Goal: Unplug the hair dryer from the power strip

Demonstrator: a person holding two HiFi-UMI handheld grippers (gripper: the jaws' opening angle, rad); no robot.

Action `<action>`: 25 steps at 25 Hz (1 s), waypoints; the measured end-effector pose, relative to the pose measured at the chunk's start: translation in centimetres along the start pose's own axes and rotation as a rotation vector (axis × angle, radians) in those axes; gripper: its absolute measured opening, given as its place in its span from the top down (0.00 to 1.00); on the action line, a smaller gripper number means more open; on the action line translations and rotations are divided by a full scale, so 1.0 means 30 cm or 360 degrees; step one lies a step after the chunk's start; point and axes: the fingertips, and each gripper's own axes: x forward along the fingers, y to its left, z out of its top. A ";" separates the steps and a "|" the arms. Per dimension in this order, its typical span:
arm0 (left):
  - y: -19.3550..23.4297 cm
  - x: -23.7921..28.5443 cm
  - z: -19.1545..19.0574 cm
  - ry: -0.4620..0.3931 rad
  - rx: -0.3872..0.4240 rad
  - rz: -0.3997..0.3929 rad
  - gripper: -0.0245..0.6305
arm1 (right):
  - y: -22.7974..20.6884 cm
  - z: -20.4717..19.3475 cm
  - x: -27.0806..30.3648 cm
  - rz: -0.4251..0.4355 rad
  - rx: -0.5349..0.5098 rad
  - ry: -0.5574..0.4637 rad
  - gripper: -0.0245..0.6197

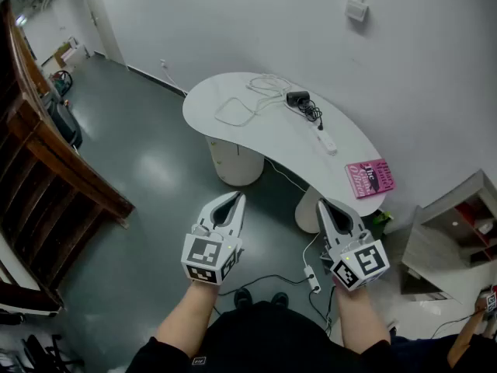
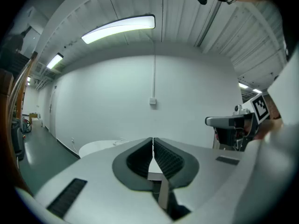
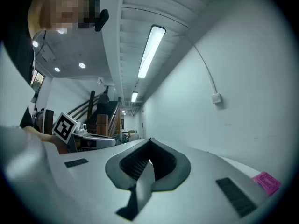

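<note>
A plain white wall (image 1: 233, 22) fills the upper right of the head view, with a small white wall box (image 1: 356, 9) on a thin conduit near the top. Below it stands a white kidney-shaped table (image 1: 272, 138) on two pale round pedestals (image 1: 233, 163). The glossy dark grey floor (image 1: 147, 177) spreads across the centre. A brown wooden stair railing (image 1: 46, 169) runs down the left edge. What looks like a grey shelving unit (image 1: 450, 235) sits at lower right. A long ceiling strip light (image 2: 119, 28) glows overhead.
</note>
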 end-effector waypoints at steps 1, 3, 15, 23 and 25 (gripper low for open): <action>0.004 -0.006 -0.003 0.0003 0.0001 -0.0006 0.93 | 0.007 -0.002 0.002 -0.0006 0.0000 0.0001 0.91; 0.013 -0.018 -0.008 0.0006 0.0002 -0.0014 0.93 | 0.020 -0.005 0.008 -0.0016 0.0000 0.0004 0.91; 0.141 -0.135 -0.063 0.0016 -0.0037 0.0017 0.93 | 0.189 -0.117 0.033 0.0123 0.0227 0.0089 0.91; 0.158 -0.131 -0.091 0.0051 -0.0027 0.0015 0.93 | 0.140 -0.120 0.073 0.0064 0.0254 0.0060 0.91; 0.155 -0.102 -0.103 0.0072 -0.0025 0.0008 0.93 | 0.118 -0.125 0.100 0.0078 0.0270 0.0056 0.91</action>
